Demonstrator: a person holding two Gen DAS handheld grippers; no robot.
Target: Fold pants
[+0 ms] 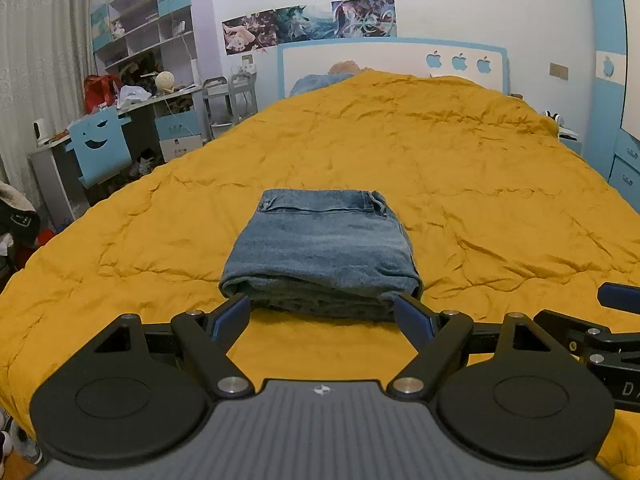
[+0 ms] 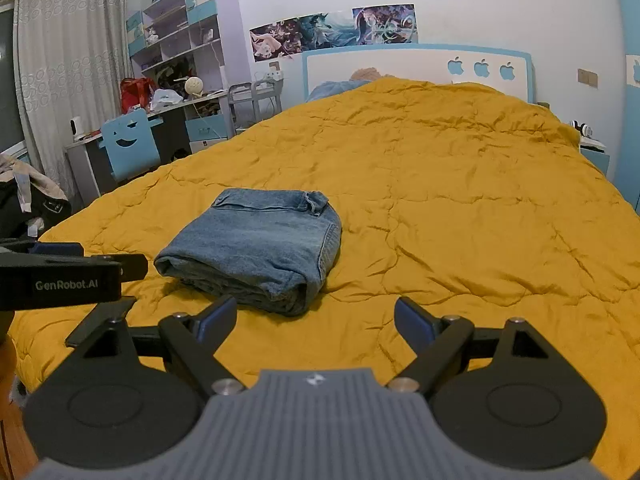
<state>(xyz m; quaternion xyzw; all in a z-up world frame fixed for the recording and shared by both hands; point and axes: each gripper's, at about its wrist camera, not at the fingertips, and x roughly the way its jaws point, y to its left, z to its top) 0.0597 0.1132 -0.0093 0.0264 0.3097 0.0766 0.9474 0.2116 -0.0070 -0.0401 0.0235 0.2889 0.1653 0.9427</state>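
Blue denim pants [image 1: 320,252] lie folded into a thick, neat bundle on the yellow quilt [image 1: 460,168] that covers the bed. In the left wrist view the bundle sits in the middle of the frame, just above the left gripper [image 1: 323,312]. Its two fingers [image 1: 231,316] are spread wide, one at each near corner of the bundle, and they hold nothing. In the right wrist view the pants [image 2: 256,248] sit left of the middle, and the right gripper [image 2: 316,316] is low in the frame over bare quilt [image 2: 460,200]. Its fingers [image 2: 414,324] are spread wide too, with nothing between them. The left gripper shows at the left edge of that frame. A white and blue headboard [image 1: 392,64] stands at the top of the frame, and a blue chair [image 1: 100,148] is at the left.
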